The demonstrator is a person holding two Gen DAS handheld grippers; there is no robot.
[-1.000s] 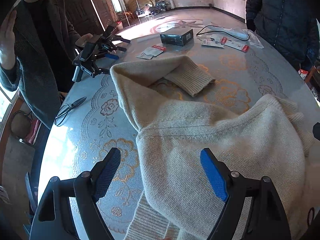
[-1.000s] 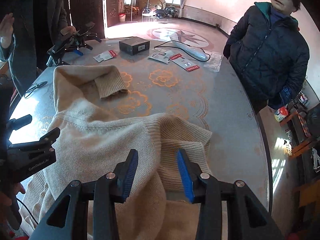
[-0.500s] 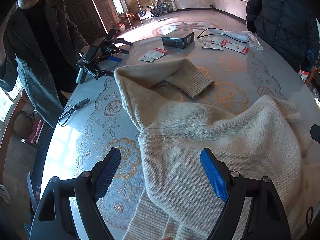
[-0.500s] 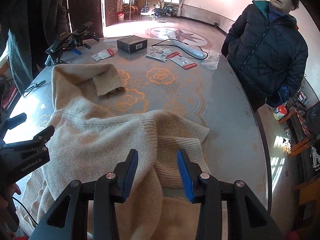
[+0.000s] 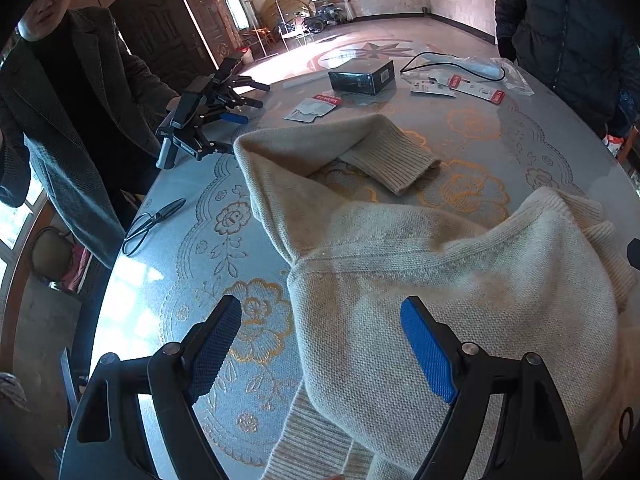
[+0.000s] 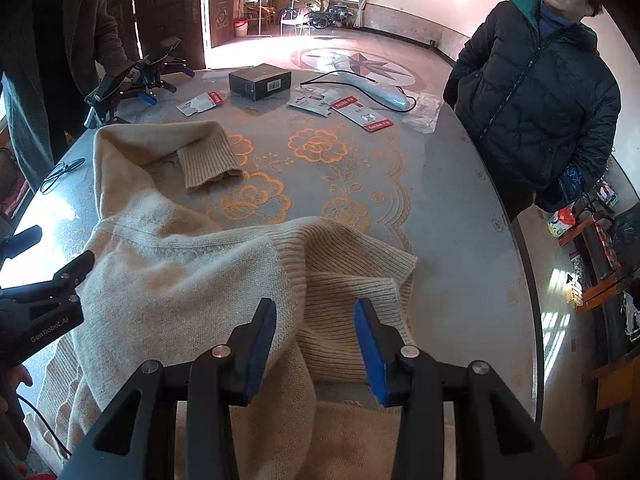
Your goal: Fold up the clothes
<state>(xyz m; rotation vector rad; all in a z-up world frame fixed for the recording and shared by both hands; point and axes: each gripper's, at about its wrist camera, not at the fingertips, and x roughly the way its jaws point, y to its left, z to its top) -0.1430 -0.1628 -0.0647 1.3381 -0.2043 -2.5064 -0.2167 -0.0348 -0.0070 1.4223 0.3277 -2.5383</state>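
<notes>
While a cream sweater (image 5: 460, 280) lies rumpled on the round floral table (image 5: 168, 272), the left gripper (image 5: 320, 344) hovers wide open over its edge and the right gripper (image 6: 316, 340) half-open above its ribbed hem, neither gripping.

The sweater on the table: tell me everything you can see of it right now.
The sweater is cream, soft-looking knit with ribbed cuffs and hem. It lies rumpled and unfolded on the flowered table. One sleeve stretches away and doubles back, its ribbed cuff resting on the tabletop. A ribbed edge is bunched toward the right. Both grippers hover above it, fingers apart, gripping nothing.
</notes>
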